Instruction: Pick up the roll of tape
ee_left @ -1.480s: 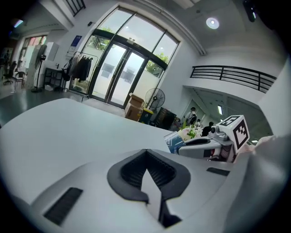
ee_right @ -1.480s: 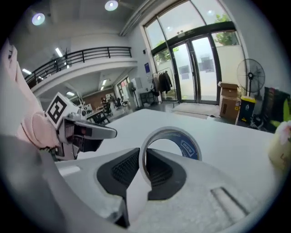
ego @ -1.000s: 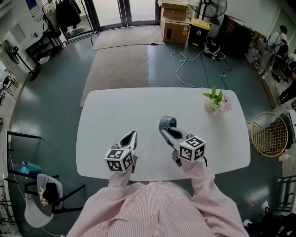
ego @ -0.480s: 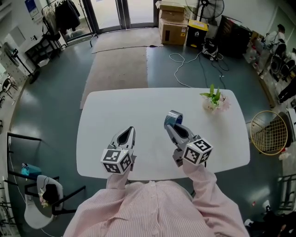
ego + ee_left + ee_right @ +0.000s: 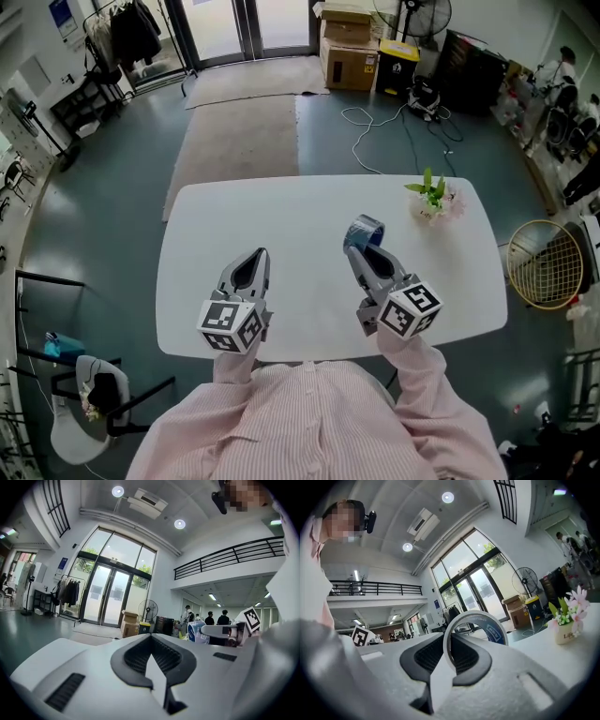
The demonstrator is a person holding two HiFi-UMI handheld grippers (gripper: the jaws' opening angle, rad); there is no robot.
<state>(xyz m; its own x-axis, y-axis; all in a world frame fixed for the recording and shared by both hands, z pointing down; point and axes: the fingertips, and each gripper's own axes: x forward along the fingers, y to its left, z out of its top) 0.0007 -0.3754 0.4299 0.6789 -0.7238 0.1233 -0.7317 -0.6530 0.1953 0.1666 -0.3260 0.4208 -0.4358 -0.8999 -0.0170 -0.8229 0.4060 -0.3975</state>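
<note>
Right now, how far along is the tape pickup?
Done: right gripper shut on the roll of tape, pinching its wall. In hand: holding it up, seemingly clear of the white table. Remaining: nothing obvious; left gripper is shut and empty.

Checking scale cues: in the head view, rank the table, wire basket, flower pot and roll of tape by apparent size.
1. table
2. wire basket
3. flower pot and roll of tape look alike; the tape sits nearer the camera in the right gripper, so unranked.
</note>
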